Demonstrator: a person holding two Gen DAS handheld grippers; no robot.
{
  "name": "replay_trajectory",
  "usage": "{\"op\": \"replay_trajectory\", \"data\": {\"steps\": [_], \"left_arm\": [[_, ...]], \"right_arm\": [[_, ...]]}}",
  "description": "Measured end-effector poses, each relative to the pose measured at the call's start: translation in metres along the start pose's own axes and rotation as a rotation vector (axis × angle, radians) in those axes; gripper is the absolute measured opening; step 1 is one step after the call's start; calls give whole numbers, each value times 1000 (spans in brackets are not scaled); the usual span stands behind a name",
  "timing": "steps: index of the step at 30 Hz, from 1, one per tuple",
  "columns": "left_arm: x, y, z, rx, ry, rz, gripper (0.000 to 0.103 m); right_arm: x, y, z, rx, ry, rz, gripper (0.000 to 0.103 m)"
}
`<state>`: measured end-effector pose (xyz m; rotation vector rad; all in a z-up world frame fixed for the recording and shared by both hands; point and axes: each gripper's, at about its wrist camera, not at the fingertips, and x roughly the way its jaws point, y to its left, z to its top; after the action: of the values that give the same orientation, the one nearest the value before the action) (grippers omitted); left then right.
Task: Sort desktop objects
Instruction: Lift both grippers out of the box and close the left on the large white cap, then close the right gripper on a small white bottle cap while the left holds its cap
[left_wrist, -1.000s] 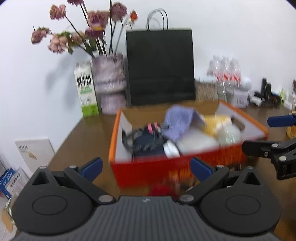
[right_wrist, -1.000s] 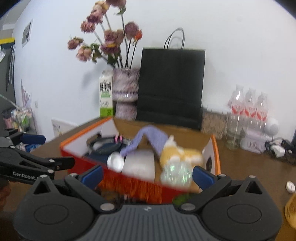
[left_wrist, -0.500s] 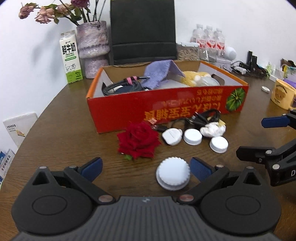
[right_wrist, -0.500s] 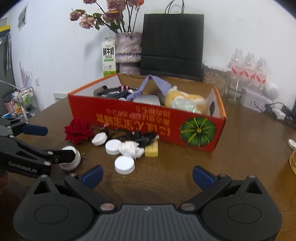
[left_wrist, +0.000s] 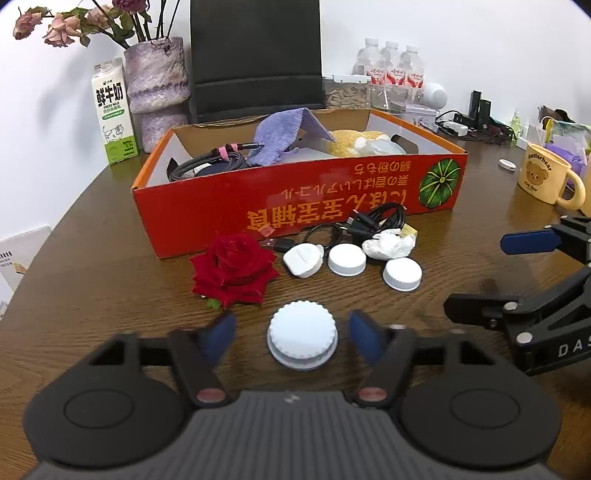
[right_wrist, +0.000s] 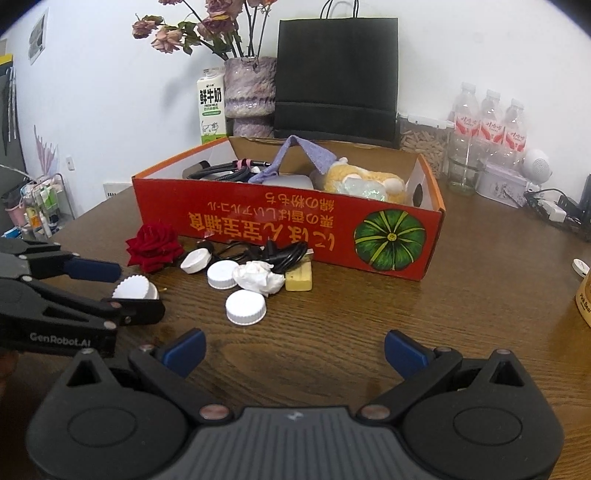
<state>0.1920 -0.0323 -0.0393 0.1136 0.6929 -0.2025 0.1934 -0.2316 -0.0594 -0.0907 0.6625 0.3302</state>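
A white ridged lid (left_wrist: 302, 339) lies on the brown table between the open fingers of my left gripper (left_wrist: 293, 338), not clamped; it also shows in the right wrist view (right_wrist: 133, 288). A red rose (left_wrist: 234, 268), a white plug (left_wrist: 303, 260), two white caps (left_wrist: 347, 259), a crumpled tissue (left_wrist: 388, 243) and a black cable (left_wrist: 373, 218) lie before the red cardboard box (left_wrist: 295, 199). My right gripper (right_wrist: 294, 352) is open and empty over bare table, near a white cap (right_wrist: 245, 307) and a yellow block (right_wrist: 299, 280).
The box holds a cable, a purple cloth (left_wrist: 284, 136) and a plush toy. Behind it stand a milk carton (left_wrist: 113, 114), a vase (left_wrist: 157, 85), a black bag (left_wrist: 255, 55) and water bottles (left_wrist: 391, 70). A yellow mug (left_wrist: 546, 179) stands at the right.
Both grippers have tilted down and dropped toward the table. My left gripper has advanced until its fingers flank the ridged lid, and the fingers stand closer together.
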Motion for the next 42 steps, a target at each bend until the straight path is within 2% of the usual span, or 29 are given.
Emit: {"op": "replay_trajectory", "data": {"steps": [2, 14, 23, 35, 38, 41, 42], "left_arm": [[0, 0, 0, -6, 2, -11, 42], [-11, 7, 3, -47, -46, -30, 41], [-22, 26, 9, -102, -81, 11, 41], [-20, 39, 4, -140, -72, 27, 41], [-19, 39, 4, -142, -72, 27, 41], [-20, 40, 4, -143, -72, 28, 41], [-20, 40, 4, -143, -72, 28, 41]], "right_arm": [[1, 1, 0, 0, 3, 1, 103], [11, 12, 4, -18, 17, 19, 103], [23, 21, 11, -12, 21, 9, 102], [41, 30, 20, -5, 26, 23, 79], [43, 32, 21, -16, 25, 19, 71], [42, 33, 21, -18, 17, 23, 56], [42, 33, 21, -21, 14, 22, 47]]}}
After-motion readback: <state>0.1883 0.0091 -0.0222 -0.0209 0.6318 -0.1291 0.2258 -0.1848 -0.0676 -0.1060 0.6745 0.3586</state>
